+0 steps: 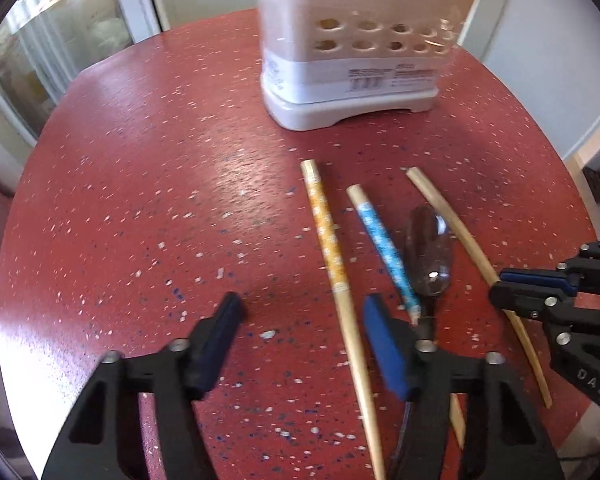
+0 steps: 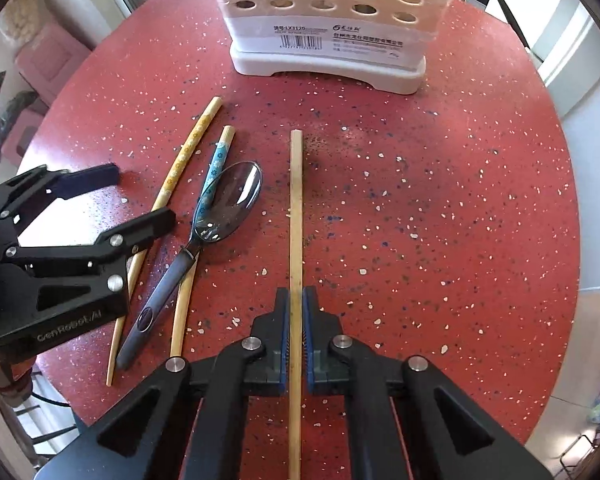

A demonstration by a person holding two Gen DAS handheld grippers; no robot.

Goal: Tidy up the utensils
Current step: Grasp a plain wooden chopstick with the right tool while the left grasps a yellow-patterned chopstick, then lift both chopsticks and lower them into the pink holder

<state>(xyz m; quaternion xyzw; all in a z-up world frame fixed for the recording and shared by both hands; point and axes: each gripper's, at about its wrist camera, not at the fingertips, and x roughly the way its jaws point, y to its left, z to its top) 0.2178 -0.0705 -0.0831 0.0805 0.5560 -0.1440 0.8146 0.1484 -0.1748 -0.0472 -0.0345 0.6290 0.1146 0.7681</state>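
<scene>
On the red speckled table lie an orange-patterned chopstick, a blue-patterned chopstick and a dark-handled metal spoon. My left gripper is open over the table. The orange chopstick runs between its fingers, close to the right one, and the pads do not touch it. In the right wrist view my right gripper is shut on a plain bamboo chopstick, whose far end points at the white holed utensil holder. The left gripper shows at the left there.
The utensil holder stands upright at the table's far side, wrapped in clear film with a barcode label. The round table edge drops off on both sides. A window and pale walls lie beyond. The spoon rests partly on the blue chopstick.
</scene>
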